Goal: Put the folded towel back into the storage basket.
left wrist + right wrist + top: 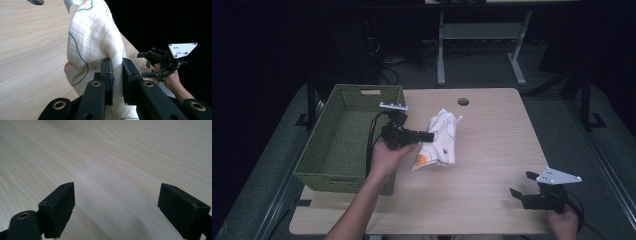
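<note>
A white cloth with blue outlines and orange patches hangs bunched and slightly lifted over the middle of the wooden table. My left gripper is shut on the cloth's left edge, coming in from the basket side. In the left gripper view the two black pads pinch a fold of the cloth between them, at my left gripper. My right gripper rests near the table's front right corner, open and with nothing in it. The right gripper view has my right gripper wide apart over bare wood.
A green woven basket with nothing in it stands at the table's left side, just behind my left hand. A round cable hole sits near the far edge. Table legs and cables stand on the dark floor beyond.
</note>
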Available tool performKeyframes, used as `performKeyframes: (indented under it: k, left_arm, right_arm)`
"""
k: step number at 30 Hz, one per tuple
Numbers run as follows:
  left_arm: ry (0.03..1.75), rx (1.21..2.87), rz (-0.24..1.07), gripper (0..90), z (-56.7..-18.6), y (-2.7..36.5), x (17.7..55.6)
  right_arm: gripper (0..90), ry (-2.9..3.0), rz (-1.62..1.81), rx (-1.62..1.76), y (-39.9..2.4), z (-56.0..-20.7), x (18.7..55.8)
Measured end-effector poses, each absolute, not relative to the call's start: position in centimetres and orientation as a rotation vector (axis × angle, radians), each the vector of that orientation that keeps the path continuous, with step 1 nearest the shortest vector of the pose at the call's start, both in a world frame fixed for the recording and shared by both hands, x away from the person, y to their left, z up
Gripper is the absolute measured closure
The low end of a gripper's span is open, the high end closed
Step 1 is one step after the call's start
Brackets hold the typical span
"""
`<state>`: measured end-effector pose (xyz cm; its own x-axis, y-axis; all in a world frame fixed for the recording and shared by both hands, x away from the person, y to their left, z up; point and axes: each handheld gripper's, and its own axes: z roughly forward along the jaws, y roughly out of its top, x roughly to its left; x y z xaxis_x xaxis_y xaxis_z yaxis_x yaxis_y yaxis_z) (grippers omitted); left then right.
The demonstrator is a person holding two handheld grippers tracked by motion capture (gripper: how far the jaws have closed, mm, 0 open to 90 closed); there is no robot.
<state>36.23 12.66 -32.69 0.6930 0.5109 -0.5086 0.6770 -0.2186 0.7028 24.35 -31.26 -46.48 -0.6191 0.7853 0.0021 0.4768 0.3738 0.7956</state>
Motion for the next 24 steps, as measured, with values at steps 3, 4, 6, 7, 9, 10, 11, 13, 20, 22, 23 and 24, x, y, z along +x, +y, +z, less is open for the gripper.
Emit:
performKeyframes:
  k: [3,4,6,7,9,10,11,13,20,22,23,24]
  left_arm:
    - [0.942,1.881,-0.193,81.7,-32.4,13.4,36.3]
    - [0.945,1.876,-0.192,81.7,-32.3,13.5,36.3]
    - [0.948,1.871,-0.190,81.7,-32.2,13.7,36.3]
    - [0.950,1.871,-0.182,81.7,-32.0,14.1,36.3]
    - [0.952,1.869,-0.175,81.7,-31.7,14.5,36.3]
    - [0.952,1.869,-0.175,81.7,-31.7,14.5,36.3]
    - [0.956,1.867,-0.171,81.7,-31.5,15.0,36.3]
    - [0.966,1.864,-0.164,81.7,-31.3,15.5,36.2]
    - [0.983,1.859,-0.144,81.7,-30.9,17.0,36.1]
    - [0.992,1.847,-0.133,81.7,-30.6,17.9,36.1]
    - [0.998,1.844,-0.130,81.7,-30.5,18.2,36.1]
    - [0.998,1.844,-0.130,81.7,-30.5,18.2,36.1]
  right_arm:
    - [13.7,2.266,1.116,1.096,-31.2,-46.5,24.4]
    - [13.7,2.267,1.116,1.095,-31.2,-46.5,24.4]
    - [13.7,2.265,1.113,1.092,-31.2,-46.5,24.4]
    - [13.7,2.266,1.117,1.093,-31.2,-46.5,24.4]
    - [13.7,2.265,1.116,1.096,-31.2,-46.5,24.4]
    - [13.7,2.266,1.115,1.100,-31.2,-46.6,24.4]
    - [13.7,2.266,1.111,1.101,-31.2,-46.6,24.4]
    - [13.7,2.268,1.109,1.103,-31.1,-46.6,24.4]
    - [13.7,2.268,1.107,1.093,-31.1,-46.5,24.4]
    - [13.7,2.270,1.101,1.089,-31.1,-46.5,24.4]
    - [13.7,2.272,1.101,1.088,-31.1,-46.5,24.4]
    - [13.7,2.272,1.101,1.088,-31.1,-46.5,24.4]
